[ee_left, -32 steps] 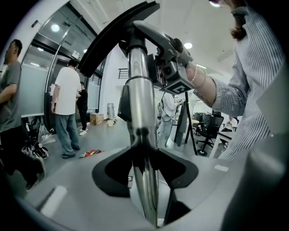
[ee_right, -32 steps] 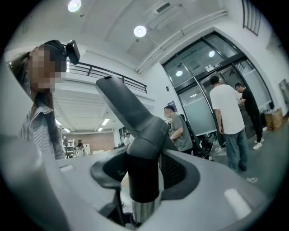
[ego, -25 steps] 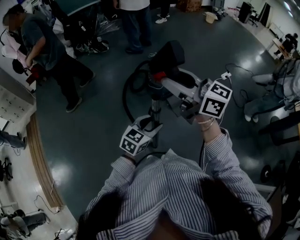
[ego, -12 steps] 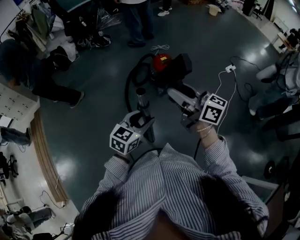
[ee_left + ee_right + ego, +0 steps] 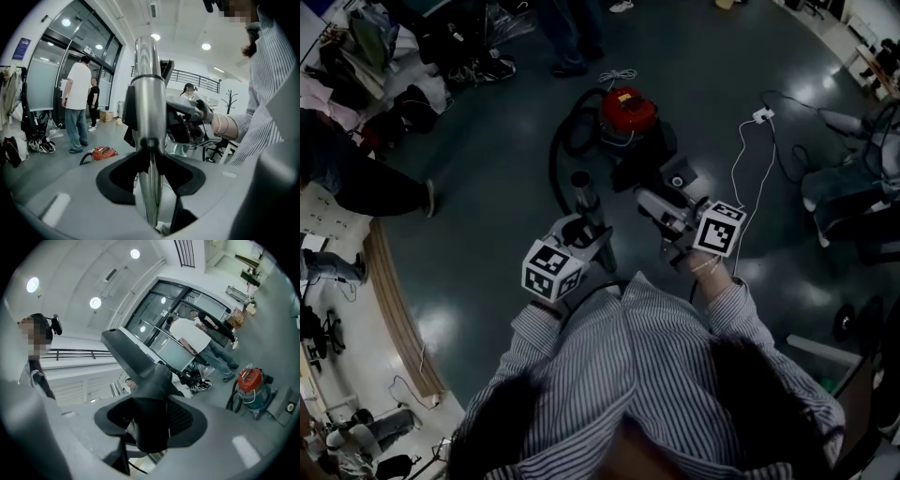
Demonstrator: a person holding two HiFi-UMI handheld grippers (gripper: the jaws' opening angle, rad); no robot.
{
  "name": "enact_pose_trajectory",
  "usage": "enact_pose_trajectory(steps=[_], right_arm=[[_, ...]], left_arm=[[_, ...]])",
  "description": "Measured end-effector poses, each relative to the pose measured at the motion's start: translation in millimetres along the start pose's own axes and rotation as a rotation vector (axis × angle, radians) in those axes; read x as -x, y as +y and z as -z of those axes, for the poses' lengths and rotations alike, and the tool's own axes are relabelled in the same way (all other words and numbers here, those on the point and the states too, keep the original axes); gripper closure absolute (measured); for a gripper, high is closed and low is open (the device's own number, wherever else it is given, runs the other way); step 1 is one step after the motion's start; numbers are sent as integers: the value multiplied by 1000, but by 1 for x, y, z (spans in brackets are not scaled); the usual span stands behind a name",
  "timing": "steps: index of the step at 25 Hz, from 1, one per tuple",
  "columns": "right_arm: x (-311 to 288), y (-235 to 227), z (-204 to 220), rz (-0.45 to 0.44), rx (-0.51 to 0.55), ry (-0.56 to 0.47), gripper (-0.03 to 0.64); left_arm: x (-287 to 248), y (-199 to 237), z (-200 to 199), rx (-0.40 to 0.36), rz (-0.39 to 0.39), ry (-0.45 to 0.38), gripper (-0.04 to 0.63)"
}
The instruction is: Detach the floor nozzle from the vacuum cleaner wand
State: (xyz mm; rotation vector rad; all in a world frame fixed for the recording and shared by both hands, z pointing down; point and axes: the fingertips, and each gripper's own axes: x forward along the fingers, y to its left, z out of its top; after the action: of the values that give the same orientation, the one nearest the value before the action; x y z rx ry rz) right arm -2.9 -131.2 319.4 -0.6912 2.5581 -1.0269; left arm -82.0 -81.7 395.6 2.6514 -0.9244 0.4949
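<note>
my left gripper [image 5: 150,161] is clamped on the chrome wand [image 5: 149,93], whose open end is bare. my right gripper [image 5: 150,425] is clamped on the neck of the black floor nozzle [image 5: 136,362], off the wand and just to its right. the red vacuum canister [image 5: 625,108] sits on the floor beyond, with the black hose [image 5: 555,164] looping beside it.

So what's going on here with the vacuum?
A person is working with a gripper in each hand. The left gripper is clamped on the metal wand, held upright. The right gripper grips the dark nozzle, which is off the wand and held beside it; the wand's top end is bare. The red vacuum sits on the floor beyond, its black hose looped alongside.
</note>
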Motion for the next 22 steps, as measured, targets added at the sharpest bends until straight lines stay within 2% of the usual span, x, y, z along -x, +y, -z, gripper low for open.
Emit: enact_pose_trajectory(steps=[9,22], right_arm=[[0,-1,-3,12,46,15,417],[-5,1,5,13,66,77,417]], left_arm=[[-5,-5,13,-8,19,28,413],[-5,-12,20,2,16,15,414]])
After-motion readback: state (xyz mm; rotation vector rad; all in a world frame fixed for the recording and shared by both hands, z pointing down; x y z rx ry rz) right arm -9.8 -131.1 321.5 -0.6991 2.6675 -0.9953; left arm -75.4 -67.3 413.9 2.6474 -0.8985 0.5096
